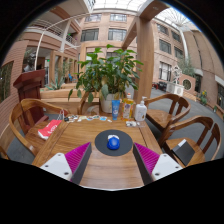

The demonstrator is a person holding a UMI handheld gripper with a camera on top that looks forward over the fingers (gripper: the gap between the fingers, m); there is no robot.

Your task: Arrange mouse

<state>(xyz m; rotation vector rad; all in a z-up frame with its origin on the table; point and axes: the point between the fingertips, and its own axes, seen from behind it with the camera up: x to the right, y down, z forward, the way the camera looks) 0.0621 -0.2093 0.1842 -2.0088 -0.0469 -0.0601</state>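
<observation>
Gripper view, tool [112, 158] open, mouse [113, 143] ahead

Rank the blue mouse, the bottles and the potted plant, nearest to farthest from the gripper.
From the gripper, fingers open:
1. Blue mouse, on the dark round pad just ahead of the fingers.
2. Bottles, at the table's far edge.
3. Potted plant, behind the bottles.

Small blue mouse [113, 143] atop a round dark pad [113, 146], on wooden table, between open jaws.

One mouse [113, 143], one round pad [113, 145], two bottles [116, 108], three chairs [196, 128].
</observation>
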